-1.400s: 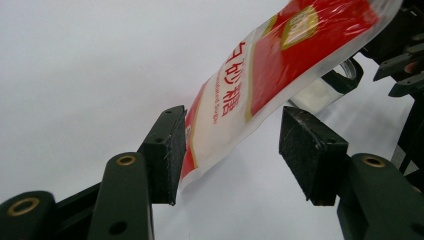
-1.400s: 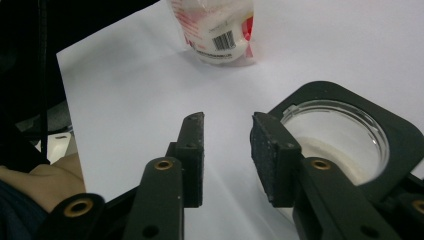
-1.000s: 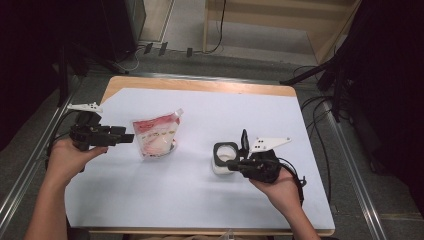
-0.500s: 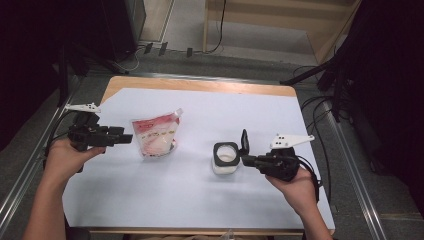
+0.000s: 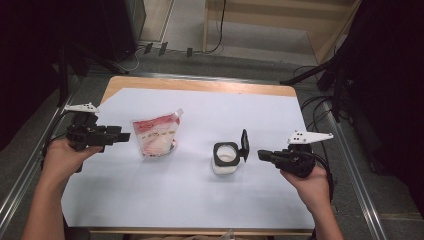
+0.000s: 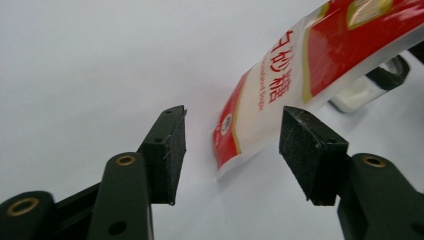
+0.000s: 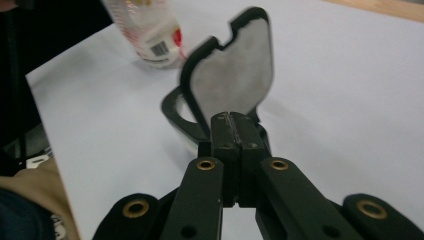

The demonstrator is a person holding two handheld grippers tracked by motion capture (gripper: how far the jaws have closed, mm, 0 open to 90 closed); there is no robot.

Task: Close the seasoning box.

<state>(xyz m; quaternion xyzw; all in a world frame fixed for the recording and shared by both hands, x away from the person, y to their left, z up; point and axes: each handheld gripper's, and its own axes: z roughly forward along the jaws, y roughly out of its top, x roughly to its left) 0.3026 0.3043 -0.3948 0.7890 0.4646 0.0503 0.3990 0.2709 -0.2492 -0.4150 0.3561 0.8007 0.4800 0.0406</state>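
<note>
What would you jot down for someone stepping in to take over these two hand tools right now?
Left gripper: open, the bag's corner between its pads, not pressed; its jaws have just been closing.
Right gripper: shut, empty, just right of the jar.
Both things sit mid-table on the white sheet.
Done: jar lid flipped open, upright.
Left, likely: grip the bag and pour into the jar.

Wood table point(image 5: 200, 85), top mostly under a white sheet point(image 5: 190, 200). On the sheet: red-white pouch point(image 5: 155, 137), left of centre. Jar point(image 5: 226, 159) w/ black lid flipped up sits well right of pouch, a bit nearer the person.
</note>
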